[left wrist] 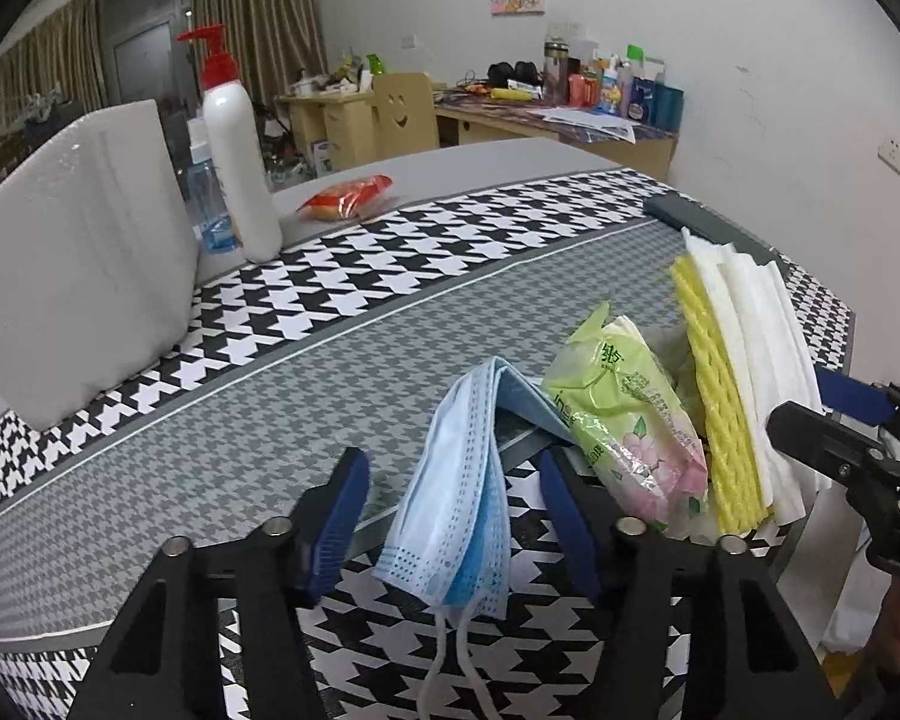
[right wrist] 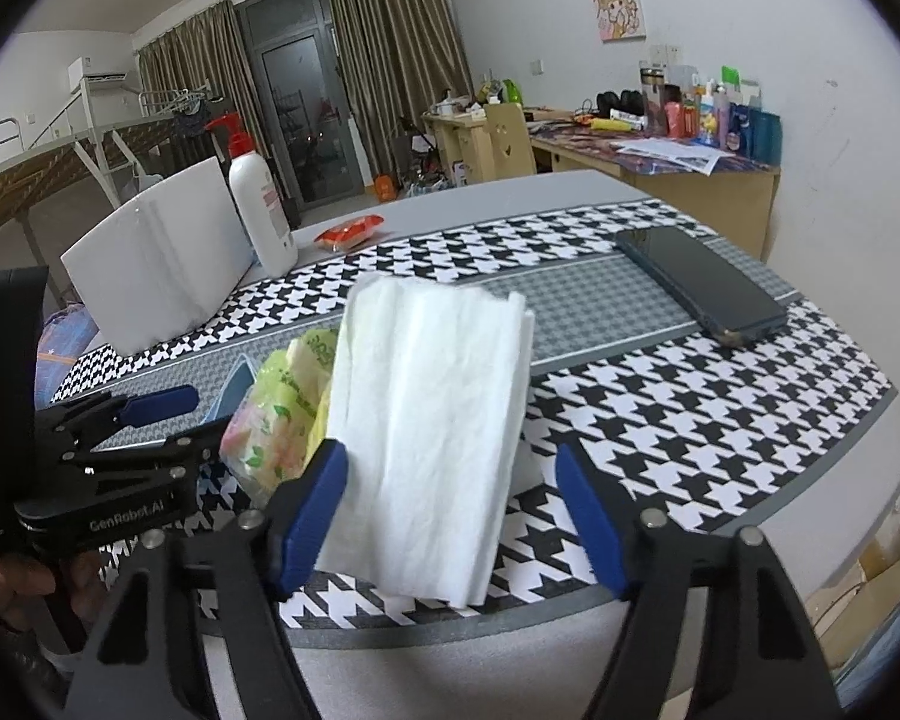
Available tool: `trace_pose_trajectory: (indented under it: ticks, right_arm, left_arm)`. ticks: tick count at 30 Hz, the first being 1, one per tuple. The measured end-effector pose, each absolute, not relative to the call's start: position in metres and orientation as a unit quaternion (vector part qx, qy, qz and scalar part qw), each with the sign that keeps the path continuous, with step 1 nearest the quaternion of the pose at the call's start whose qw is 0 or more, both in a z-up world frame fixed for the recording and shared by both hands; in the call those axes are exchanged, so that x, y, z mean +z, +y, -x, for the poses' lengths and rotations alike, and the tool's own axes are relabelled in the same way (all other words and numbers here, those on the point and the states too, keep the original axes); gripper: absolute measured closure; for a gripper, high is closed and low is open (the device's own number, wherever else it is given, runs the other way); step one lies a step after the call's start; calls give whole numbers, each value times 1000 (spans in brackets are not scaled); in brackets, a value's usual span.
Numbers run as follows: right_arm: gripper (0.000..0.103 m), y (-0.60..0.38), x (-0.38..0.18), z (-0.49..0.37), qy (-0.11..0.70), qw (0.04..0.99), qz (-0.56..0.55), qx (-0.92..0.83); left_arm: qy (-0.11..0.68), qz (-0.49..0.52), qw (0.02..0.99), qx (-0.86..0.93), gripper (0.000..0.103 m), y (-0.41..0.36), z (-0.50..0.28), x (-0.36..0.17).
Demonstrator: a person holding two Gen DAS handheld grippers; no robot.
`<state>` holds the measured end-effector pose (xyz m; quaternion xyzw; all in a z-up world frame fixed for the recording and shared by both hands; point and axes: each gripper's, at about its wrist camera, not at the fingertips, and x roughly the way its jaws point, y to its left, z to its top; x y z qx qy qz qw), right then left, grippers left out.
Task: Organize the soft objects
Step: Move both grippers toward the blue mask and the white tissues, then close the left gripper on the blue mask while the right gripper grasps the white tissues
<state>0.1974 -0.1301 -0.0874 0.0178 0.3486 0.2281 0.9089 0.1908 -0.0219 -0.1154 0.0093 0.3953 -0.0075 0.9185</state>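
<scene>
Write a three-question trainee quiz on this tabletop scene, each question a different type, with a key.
1. True or false: the left claw has its fingers on either side of the blue face mask.
2. Which item stands between the right claw fingers?
A. white folded cloth
B. phone
C. pump bottle
3. Fill in: the yellow foam net stands between the white cloth and the green ______ pack.

Key: 1 true; 2 A; 3 tissue
</scene>
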Motion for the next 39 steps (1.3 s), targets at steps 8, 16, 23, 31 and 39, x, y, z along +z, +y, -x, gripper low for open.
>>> trace_pose_trajectory:
  ticks: [8, 16, 23, 31, 39]
  right_arm:
    - [57, -133, -92, -197, 364, 900, -25, 239]
    - [83, -136, -94, -198, 370, 895, -29, 246]
    - [90, -148, -83, -193, 348, 906, -40, 240]
    - [90, -154, -70, -188, 328, 912, -44, 242]
    - [84, -154, -85, -192, 350, 912, -19, 211]
  left_arm:
    - [408, 2, 913, -16, 66, -20, -195, -119]
    - [409, 3, 912, -29, 88, -21, -194, -120]
    - [388, 4, 921, -45, 94, -23, -186, -111]
    - [377, 12, 925, -45, 94, -22, -178, -103]
    - [376, 14, 925, -46, 94, -23, -172, -104]
